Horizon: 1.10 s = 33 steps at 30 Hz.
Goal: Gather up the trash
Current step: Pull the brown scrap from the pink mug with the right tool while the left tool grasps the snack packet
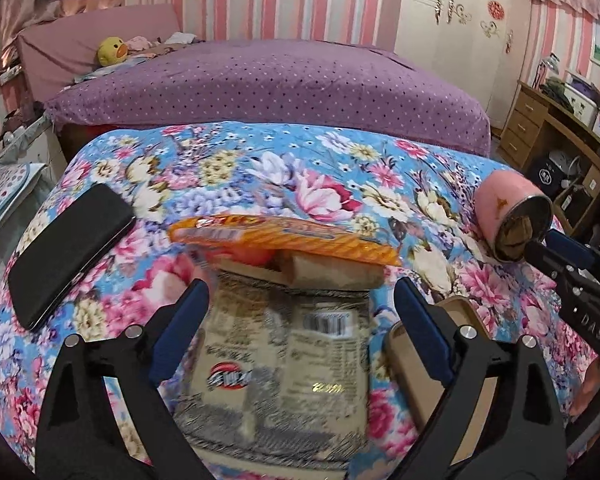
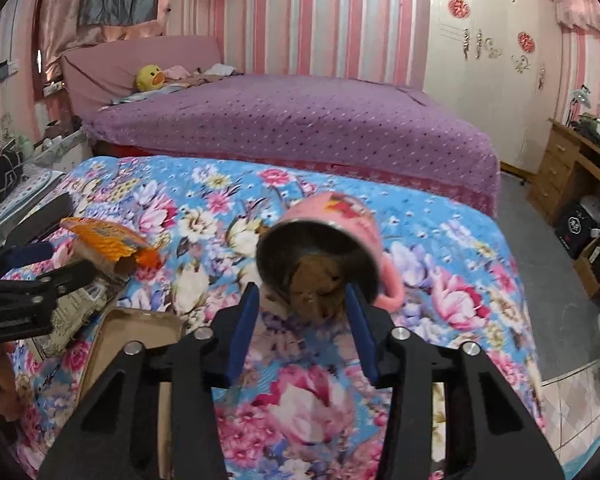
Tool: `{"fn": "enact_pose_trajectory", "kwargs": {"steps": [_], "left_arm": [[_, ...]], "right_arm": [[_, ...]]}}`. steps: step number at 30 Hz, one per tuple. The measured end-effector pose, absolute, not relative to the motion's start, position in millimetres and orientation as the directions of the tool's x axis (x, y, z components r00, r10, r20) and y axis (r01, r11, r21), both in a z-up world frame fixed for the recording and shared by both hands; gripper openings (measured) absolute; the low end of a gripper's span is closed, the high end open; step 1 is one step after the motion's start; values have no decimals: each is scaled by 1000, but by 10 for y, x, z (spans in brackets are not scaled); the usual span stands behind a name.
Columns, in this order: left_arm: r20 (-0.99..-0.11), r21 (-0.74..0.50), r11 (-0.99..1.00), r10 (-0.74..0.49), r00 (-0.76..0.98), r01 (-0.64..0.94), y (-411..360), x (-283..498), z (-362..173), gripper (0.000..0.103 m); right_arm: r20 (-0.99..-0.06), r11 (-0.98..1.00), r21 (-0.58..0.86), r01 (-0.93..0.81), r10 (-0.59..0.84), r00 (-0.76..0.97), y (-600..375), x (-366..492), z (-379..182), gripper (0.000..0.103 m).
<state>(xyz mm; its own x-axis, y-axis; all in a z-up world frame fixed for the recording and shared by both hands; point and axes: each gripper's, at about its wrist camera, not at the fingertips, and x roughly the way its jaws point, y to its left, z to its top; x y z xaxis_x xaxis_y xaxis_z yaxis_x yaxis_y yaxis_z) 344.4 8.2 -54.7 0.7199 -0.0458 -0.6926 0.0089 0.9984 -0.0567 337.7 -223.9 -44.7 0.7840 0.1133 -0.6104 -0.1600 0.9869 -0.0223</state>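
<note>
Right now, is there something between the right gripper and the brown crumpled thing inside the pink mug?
Nothing visible. The pink mug lies on its side, mouth toward the right gripper, and the brown wad sits at the mouth between the blue fingers. Whether the pads already press it cannot be told.

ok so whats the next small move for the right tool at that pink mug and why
Probably close the right tool a little further on the brown crumpled wad before drawing it out. The pink mug lies tipped on its side on the floral cloth, mouth toward the tool, the wad sits between the blue pads, and a firm pinch cannot be made out.
</note>
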Motion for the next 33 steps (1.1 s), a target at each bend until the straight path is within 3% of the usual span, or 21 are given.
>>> {"fn": "enact_pose_trajectory", "kwargs": {"steps": [3,7,11,18,19,25,33], "left_arm": [[-695,-51,999,-47,717,17,32,3497,-574,87],[-706,-83,996,-78,704,27,31,3587,-630,71],[-695,-138,989,-138,706,57,51,3614,-635,54],[-681,-136,989,-141,719,66,49,3554,-574,52],[-679,-142,988,-147,720,68,68,3531,-546,31],[-689,-175,983,-164,706,58,211,3385,-473,4],[-682,-137,990,-125,721,41,300,3045,-414,2]], "right_arm": [[-617,989,-7,-146,111,779,-2267,3474,-492,44],[-631,990,2,-141,110,768,-2261,3603,-530,41],[-647,990,-13,-141,99,756,-2229,3705,-564,31],[-626,991,-34,-129,80,775,-2245,3661,-527,24],[-614,991,-36,-129,80,785,-2251,3620,-495,24],[-597,991,-13,-135,101,796,-2357,3373,-407,24],[-590,994,-7,-112,87,803,-2589,2957,-363,24]]}}
